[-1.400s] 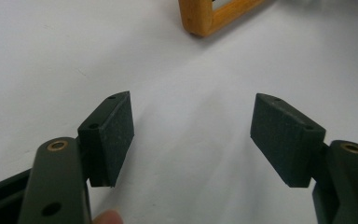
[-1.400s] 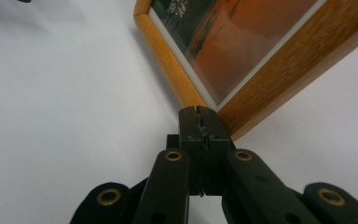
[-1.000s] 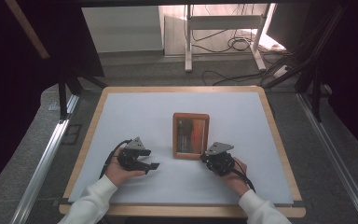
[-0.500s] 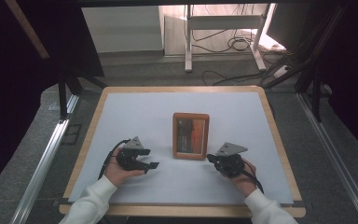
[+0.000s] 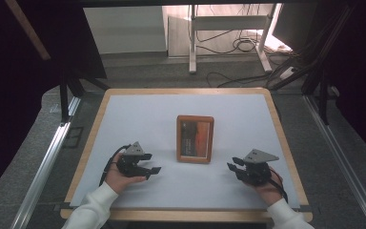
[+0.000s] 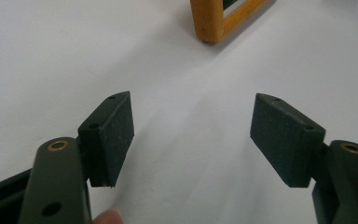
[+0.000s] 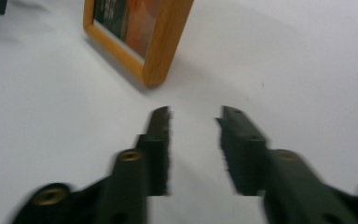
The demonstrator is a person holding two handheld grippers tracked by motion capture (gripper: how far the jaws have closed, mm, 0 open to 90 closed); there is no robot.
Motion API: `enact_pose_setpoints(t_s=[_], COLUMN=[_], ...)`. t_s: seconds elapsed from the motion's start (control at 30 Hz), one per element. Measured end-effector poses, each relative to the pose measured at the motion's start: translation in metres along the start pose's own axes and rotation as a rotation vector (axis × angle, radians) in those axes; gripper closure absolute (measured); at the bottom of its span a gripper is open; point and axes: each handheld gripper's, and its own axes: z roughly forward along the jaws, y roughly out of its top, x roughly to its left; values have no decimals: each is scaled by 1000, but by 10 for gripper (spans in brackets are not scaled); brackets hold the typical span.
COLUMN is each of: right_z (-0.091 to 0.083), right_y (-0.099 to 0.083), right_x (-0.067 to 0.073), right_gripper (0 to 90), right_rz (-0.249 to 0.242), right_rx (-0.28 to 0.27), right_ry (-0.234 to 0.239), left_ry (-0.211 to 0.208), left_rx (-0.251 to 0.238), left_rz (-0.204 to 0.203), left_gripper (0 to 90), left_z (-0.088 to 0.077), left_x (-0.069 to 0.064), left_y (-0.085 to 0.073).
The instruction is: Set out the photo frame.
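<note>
- While a wooden picture frame [image 5: 195,139] lies flat mid-table [image 5: 138,114], both grippers flank it.
- Left gripper [image 5: 151,170], at eight o'clock: jaws wide apart, empty.
- Right gripper [image 5: 233,167], at four o'clock: jaws narrowly parted, empty.

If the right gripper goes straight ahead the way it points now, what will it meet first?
Probably nothing soon. The right gripper, jaws open, aims just past the near corner of the flat wooden picture frame, which lies left of its line. Ahead is bare white table surface.
</note>
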Motion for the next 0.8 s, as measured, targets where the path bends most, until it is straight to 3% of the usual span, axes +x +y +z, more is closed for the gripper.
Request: enact_pose_setpoints(t_s=[0.13,0.23,0.43,0.8], right_z=[-12,-17,-18,-15], right_y=[-14,-22,-24,-24], right_x=[-5,-11,-18,-18], right_gripper=[413,338,273,244], right_rz=[28,56,85,98], right_rx=[2,2,0,6], right_ry=[-10,-19,-36,-37], left_ry=[9,13,31,33], left_rx=[-7,-10,-14,-22], left_rz=[-5,-10,-1,-8], left_gripper=[298,298,297,297], left_z=[0,0,-4,-4], left_x=[0,-2,-6,-4], left_y=[1,1,0,-1])
